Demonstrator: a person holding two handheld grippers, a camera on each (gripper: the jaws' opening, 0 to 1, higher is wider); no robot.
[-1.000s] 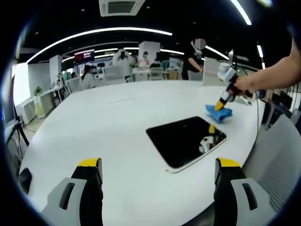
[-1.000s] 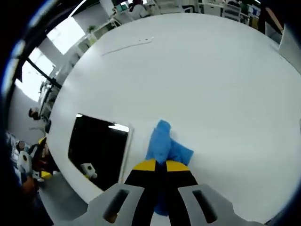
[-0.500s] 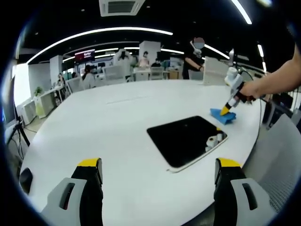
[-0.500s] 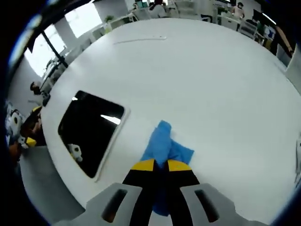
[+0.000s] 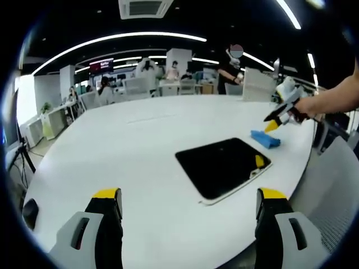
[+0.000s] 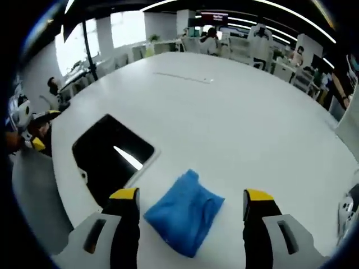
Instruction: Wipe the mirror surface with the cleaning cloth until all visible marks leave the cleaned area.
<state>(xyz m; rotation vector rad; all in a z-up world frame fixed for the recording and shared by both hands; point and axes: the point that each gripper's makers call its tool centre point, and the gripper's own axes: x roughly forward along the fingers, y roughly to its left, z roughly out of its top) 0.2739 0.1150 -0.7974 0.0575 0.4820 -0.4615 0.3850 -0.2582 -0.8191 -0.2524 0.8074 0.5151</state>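
A dark rectangular mirror (image 5: 222, 167) (image 6: 113, 158) with a pale frame lies flat on the white table (image 5: 140, 145). The blue cleaning cloth (image 5: 265, 138) (image 6: 185, 212) rests folded on the table just beyond the mirror's far right corner. In the left gripper view my right gripper (image 5: 271, 123), held in a hand, hovers above the cloth. In its own view my right gripper (image 6: 190, 203) stands open with the cloth lying loose between and below its fingers. My left gripper (image 5: 188, 206) is open at the table's near edge, well short of the mirror.
The table edge curves close past the mirror on the right. A thin line (image 6: 183, 77) lies on the far part of the table. Desks, chairs and people fill the office behind. A grey chair (image 5: 331, 185) stands by the table's right edge.
My right gripper has opened, let go of the blue cloth, and lifted away from it. The cloth now lies flat on the table. The left gripper has stayed put.
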